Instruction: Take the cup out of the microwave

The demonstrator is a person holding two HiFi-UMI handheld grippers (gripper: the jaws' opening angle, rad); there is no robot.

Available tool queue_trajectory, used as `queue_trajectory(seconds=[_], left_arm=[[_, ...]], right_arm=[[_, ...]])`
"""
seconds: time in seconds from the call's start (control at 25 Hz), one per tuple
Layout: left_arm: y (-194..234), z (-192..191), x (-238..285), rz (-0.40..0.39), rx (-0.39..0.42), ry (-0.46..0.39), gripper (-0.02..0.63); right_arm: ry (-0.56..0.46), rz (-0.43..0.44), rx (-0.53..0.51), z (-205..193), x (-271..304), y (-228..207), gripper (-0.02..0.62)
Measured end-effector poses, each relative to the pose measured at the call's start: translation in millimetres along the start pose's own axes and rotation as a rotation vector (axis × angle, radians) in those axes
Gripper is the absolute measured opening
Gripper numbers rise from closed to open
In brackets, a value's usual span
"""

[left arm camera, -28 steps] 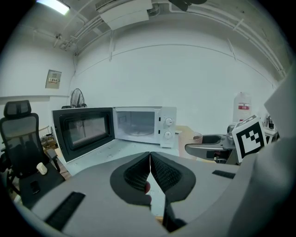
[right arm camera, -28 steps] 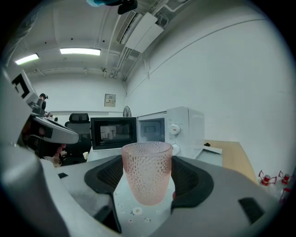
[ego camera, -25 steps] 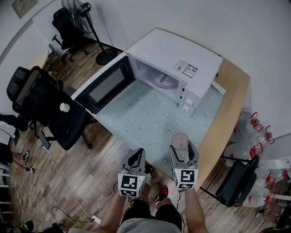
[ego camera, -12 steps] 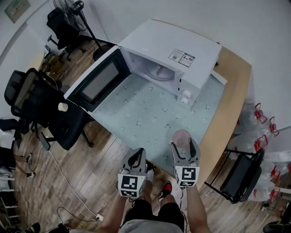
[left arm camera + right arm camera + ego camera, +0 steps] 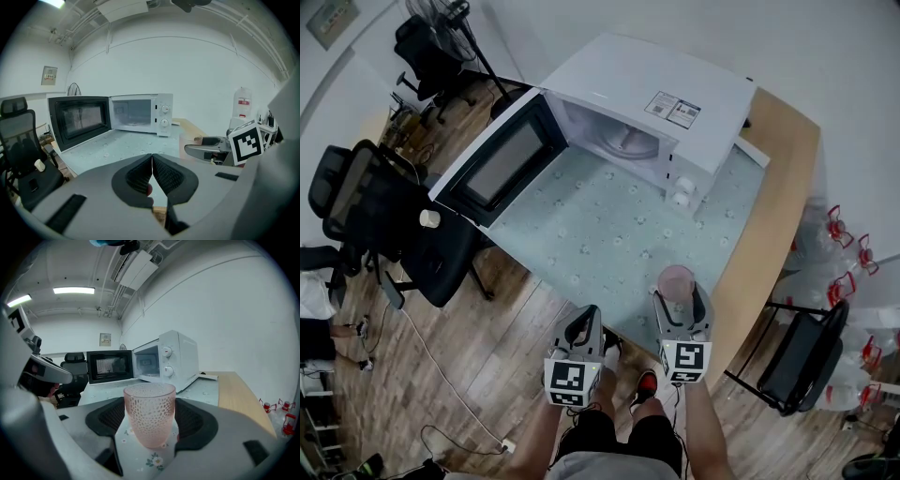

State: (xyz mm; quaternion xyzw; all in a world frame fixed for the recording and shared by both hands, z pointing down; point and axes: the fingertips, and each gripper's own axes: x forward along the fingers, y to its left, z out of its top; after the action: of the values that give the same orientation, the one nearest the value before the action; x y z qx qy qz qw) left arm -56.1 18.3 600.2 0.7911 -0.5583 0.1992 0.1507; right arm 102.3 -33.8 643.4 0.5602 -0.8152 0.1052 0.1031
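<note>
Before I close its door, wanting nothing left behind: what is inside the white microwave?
Only a round glass turntable shows inside the white microwave. The pink dimpled glass cup is outside, clamped in the right gripper. From above, the roof covers the cavity's back.

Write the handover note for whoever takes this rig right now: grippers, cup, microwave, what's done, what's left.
Left gripper: jaws together, nothing in them, held just off the table's near edge.
Right gripper: jaws closed on the pink cup, upright at the table's near edge; I can't tell if it rests on the cloth.
Microwave: door wide open, only the turntable inside.
Done: cup is out.
Left: probably set the cup down and release it.
</note>
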Motion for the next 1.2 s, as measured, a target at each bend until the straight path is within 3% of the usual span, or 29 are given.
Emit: queue_trajectory(seconds=[0.56, 1.2], left_arm=[[-4.6, 28.3, -8.1, -0.014, 0.027, -0.047, 0.025], [-18.9, 149.7, -42.8, -0.043, 0.084, -0.236, 0.025]], right_arm=[[-0.014, -0.009, -0.02, 27.3, -7.9, -0.5, 0.337], [-0.172, -0.06, -0.056, 157.6, -50.9, -14.6, 0.336]])
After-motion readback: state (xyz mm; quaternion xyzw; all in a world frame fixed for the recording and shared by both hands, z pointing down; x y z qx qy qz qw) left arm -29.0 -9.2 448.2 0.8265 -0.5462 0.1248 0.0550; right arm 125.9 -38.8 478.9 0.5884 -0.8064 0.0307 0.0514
